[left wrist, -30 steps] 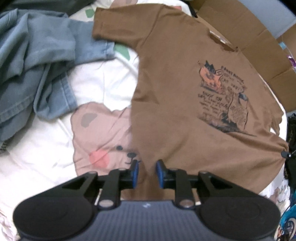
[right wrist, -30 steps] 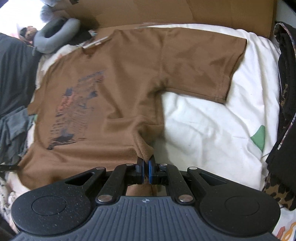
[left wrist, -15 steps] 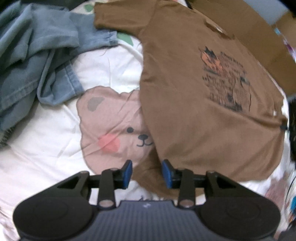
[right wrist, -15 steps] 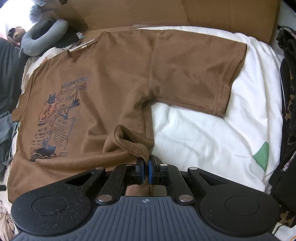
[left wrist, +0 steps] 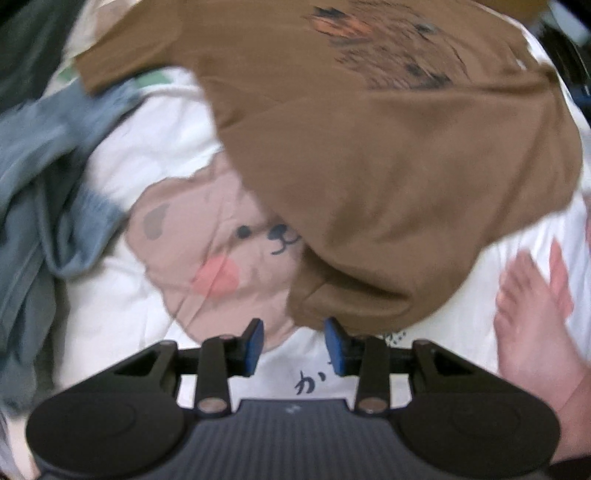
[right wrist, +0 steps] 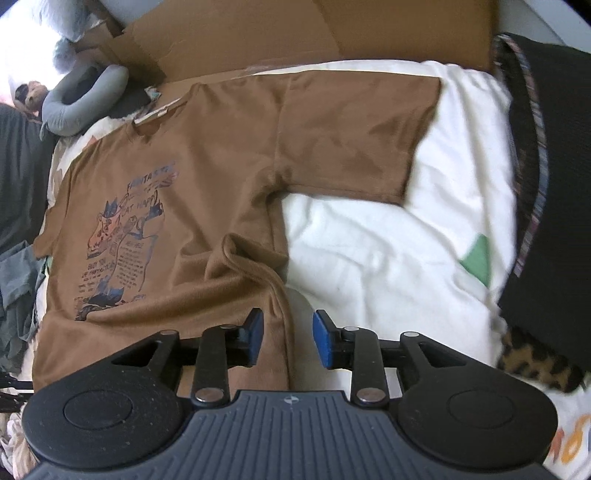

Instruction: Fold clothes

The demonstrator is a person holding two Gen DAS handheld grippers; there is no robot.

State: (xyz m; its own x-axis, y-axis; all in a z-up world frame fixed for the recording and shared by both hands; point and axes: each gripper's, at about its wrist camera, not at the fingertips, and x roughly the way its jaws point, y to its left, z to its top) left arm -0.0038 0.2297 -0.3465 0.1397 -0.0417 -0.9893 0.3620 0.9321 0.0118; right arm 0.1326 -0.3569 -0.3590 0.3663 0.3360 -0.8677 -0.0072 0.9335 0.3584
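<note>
Bed with white sheet [right wrist: 369, 251], bear print [left wrist: 207, 258] at 9 o'clock in left view. Flattened cardboard [right wrist: 295, 33] at 12 o'clock. Bright light, 10 o'clock corner.

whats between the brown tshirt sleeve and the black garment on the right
In the right wrist view, only bare white bedsheet separates the sleeve from the black garment.

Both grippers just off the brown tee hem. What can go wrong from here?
1. The right gripper is opening; the hem ridge on the brown tee beside it may stay bunched, spoiling the fold.
2. The left gripper is open at the hem; closing could pinch the bear-print sheet too.
3. The bare foot is close.
</note>
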